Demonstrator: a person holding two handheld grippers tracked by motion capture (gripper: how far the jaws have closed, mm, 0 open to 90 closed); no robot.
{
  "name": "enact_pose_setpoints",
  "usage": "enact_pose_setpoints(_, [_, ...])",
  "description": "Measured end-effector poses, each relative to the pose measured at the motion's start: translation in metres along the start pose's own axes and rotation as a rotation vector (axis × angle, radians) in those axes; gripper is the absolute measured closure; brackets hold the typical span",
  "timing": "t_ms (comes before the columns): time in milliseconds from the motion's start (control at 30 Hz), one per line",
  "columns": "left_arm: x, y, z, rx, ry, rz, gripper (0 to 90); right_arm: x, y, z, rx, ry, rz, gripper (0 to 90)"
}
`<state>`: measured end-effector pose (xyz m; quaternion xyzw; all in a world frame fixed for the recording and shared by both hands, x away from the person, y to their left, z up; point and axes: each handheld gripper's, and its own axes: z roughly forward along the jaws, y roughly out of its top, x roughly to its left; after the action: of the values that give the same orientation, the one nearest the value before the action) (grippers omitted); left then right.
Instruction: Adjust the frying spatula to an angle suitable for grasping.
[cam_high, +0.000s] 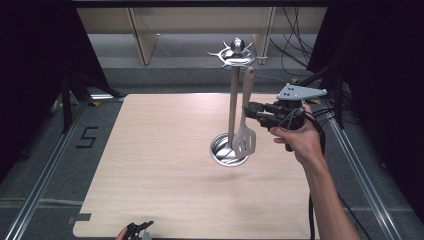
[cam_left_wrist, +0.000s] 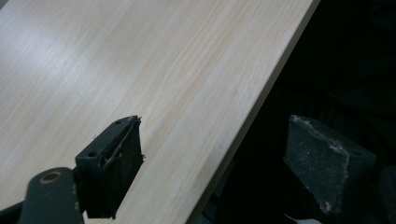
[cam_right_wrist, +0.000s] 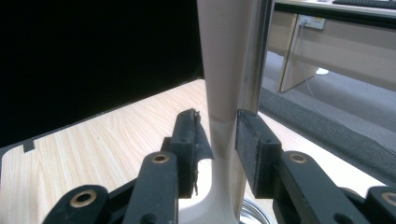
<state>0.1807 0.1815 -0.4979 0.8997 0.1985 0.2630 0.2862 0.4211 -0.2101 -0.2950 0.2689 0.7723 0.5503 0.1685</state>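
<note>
Hanging from the metal rack (cam_high: 234, 95), the beige slotted spatula (cam_right_wrist: 223, 93) stands between your right gripper (cam_right_wrist: 223, 135)'s slightly parted jaws; your left gripper (cam_left_wrist: 210, 154) gapes empty.

Lab: railed floor (cam_high: 45, 170), loose cables (cam_high: 295, 45).

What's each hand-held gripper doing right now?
Left hand-held gripper: open, empty, at the table edge.
Right hand-held gripper: open around the hanging spatula handle.

Right claw (cam_high: 248, 111) slightly parted, level.
</note>
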Motion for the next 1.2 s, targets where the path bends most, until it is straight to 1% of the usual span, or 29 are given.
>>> enact_pose_setpoints(33, [0.0,0.0,0.0,0.0,0.0,0.0,18.0,0.001,-0.001,-0.001,-0.01,-0.009,0.01,68.3])
enact_pose_setpoints(67, [0.0,0.0,0.0,0.0,-0.006,-0.005,18.0,0.0,-0.001,-0.002,-0.023,-0.004,-0.003,67.5])
enact_pose_setpoints(133, [0.0,0.0,0.001,0.001,-0.011,-0.002,18.0,0.002,-0.003,-0.004,-0.02,-0.009,0.02,64.8])
enact_pose_setpoints(167, [0.0,0.0,0.001,-0.003,-0.007,-0.004,18.0,0.002,-0.004,-0.005,-0.027,-0.029,-0.003,64.3])
enact_pose_setpoints(200, [0.0,0.0,0.001,-0.003,-0.003,-0.004,18.0,0.003,-0.005,-0.006,-0.026,-0.016,0.006,63.9])
enact_pose_setpoints(233, [0.0,0.0,0.0,-0.001,0.006,0.0,18.0,0.004,-0.006,-0.007,-0.037,-0.028,0.005,63.1])
enact_pose_setpoints(333, [0.0,0.0,0.0,0.0,0.001,0.0,18.0,0.006,-0.01,-0.011,-0.052,-0.028,0.007,59.9])
enact_pose_setpoints(367, [0.0,0.0,0.0,0.0,0.001,-0.002,18.0,0.007,-0.011,-0.013,-0.039,-0.037,0.01,59.7])
enact_pose_setpoints(433, [0.0,0.0,0.0,0.0,0.001,-0.001,18.0,0.009,-0.014,-0.015,-0.038,-0.047,0.0,58.7])
enact_pose_setpoints(467, [0.0,0.0,0.0,-0.001,0.001,-0.001,18.0,0.009,-0.015,-0.016,-0.048,-0.053,-0.021,58.4])
enact_pose_setpoints(500, [0.0,0.0,0.0,0.0,0.001,-0.001,18.0,0.012,-0.017,-0.017,-0.044,-0.058,-0.007,58.1])
enact_pose_setpoints(533, [0.0,0.0,0.0,-0.001,0.001,-0.002,18.0,0.013,-0.018,-0.018,-0.038,-0.065,-0.012,57.7])
enact_pose_setpoints(567, [0.0,0.0,0.001,0.0,-0.012,-0.006,18.0,0.013,-0.019,-0.019,-0.028,-0.068,-0.023,57.2])
enact_pose_setpoints(600, [0.0,0.0,0.001,0.001,-0.017,-0.003,18.0,0.014,-0.022,-0.018,-0.04,-0.066,-0.021,56.7])
enact_pose_setpoints(633, [0.0,0.0,0.001,0.0,-0.015,-0.004,18.0,0.014,-0.023,-0.02,-0.031,-0.076,-0.023,56.3])
enact_pose_setpoints(700, [0.0,0.0,0.0,-0.001,0.002,0.0,18.0,0.015,-0.026,-0.021,-0.026,-0.075,-0.025,55.9])
enact_pose_setpoints(733, [0.0,0.0,0.0,0.001,0.001,-0.003,18.0,0.016,-0.028,-0.021,-0.033,-0.083,-0.03,55.4])
enact_pose_setpoints(767, [0.0,0.0,0.001,0.003,-0.016,-0.001,18.0,0.016,-0.029,-0.023,-0.033,-0.088,-0.042,55.0])
enact_pose_setpoints(800, [0.0,0.0,0.001,0.002,-0.014,-0.002,18.0,0.017,-0.031,-0.023,-0.032,-0.081,-0.039,54.9])
enact_pose_setpoints(867, [0.0,0.0,0.002,0.001,-0.009,-0.003,18.0,0.019,-0.033,-0.025,-0.032,-0.095,-0.05,53.7])
enact_pose_setpoints(900, [0.0,0.0,0.001,0.001,-0.01,-0.002,18.0,0.021,-0.034,-0.026,-0.031,-0.1,-0.046,53.2])
enact_pose_setpoints(933, [0.0,-0.001,0.002,-0.002,-0.005,-0.006,18.0,0.021,-0.035,-0.026,-0.04,-0.106,-0.057,52.9])
enact_pose_setpoints(967, [0.0,-0.001,0.002,0.001,0.004,-0.003,18.0,0.022,-0.037,-0.027,-0.038,-0.098,-0.053,52.6])
enact_pose_setpoints(1033, [0.0,-0.001,0.001,0.003,-0.012,-0.002,18.0,0.024,-0.04,-0.027,-0.042,-0.102,-0.063,52.1])
enact_pose_setpoints(1067, [0.0,-0.001,0.001,0.005,-0.019,-0.002,18.0,0.025,-0.042,-0.028,-0.043,-0.111,-0.057,51.8])
enact_pose_setpoints(1100, [0.0,-0.001,0.001,0.006,-0.014,0.0,18.0,0.027,-0.045,-0.028,-0.049,-0.111,-0.054,51.7])
enact_pose_setpoints(1133, [0.0,-0.001,0.001,-0.001,-0.006,-0.008,18.0,0.026,-0.048,-0.028,-0.036,-0.12,-0.069,51.4])
enact_pose_setpoints(1167, [0.0,-0.001,0.0,-0.001,0.005,-0.011,18.0,0.025,-0.051,-0.028,-0.012,-0.112,-0.07,51.2])
enact_pose_setpoints(1200, [0.0,-0.001,0.0,-0.005,0.011,-0.006,18.0,0.025,-0.054,-0.028,-0.006,-0.12,-0.074,51.2])
